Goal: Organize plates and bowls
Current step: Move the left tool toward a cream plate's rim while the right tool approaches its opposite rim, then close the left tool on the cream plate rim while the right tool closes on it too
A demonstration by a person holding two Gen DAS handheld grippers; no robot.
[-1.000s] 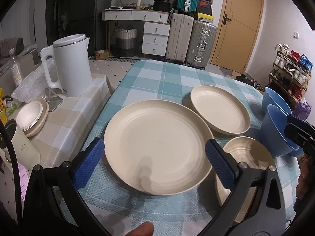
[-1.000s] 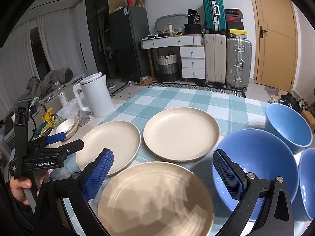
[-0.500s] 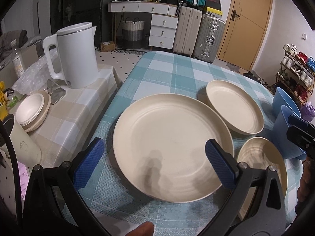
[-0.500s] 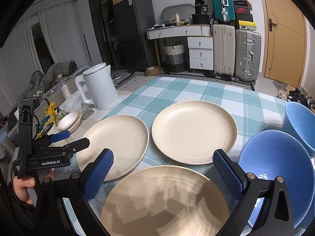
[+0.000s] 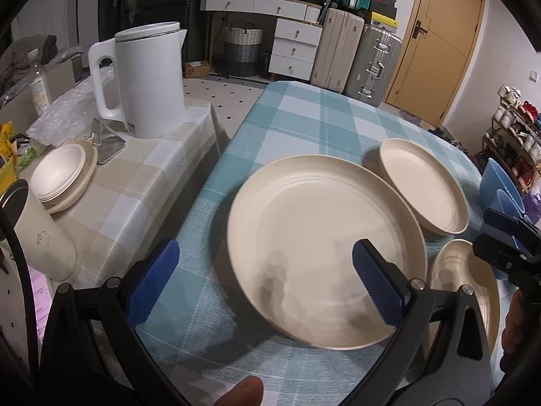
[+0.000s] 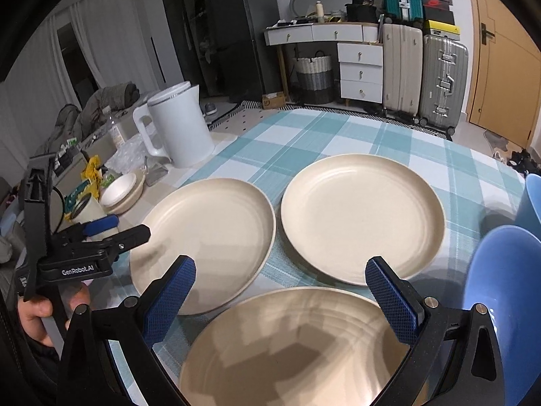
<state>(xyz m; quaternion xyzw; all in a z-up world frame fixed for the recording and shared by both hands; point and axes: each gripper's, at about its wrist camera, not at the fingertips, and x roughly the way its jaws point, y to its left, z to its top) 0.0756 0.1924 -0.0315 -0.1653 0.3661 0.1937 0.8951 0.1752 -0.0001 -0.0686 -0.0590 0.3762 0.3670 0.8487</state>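
Both grippers, left gripper (image 5: 262, 277) and right gripper (image 6: 280, 291), are hovering with jaws apart and empty over cream plates (image 5: 324, 237) lying on the checked worktop (image 5: 304, 125), blue bowls (image 6: 507, 297) sitting beside.

Cream plates (image 6: 361, 218) matt, smooth; nearest plate (image 6: 294, 348) glossier. Bench (image 5: 304, 118) cloth woven, checked. Blue bowl (image 6: 503, 304) smooth plastic. Tongs' pads (image 6: 392, 299) textured rubber.

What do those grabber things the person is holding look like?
Each hand-held gripper is black, with two forked arms tipped by blue, bumpy-textured pads and small silver bolts. The left hand-held gripper has white "GenRobot.AI" lettering on its side. A thin black cable curves beside it.
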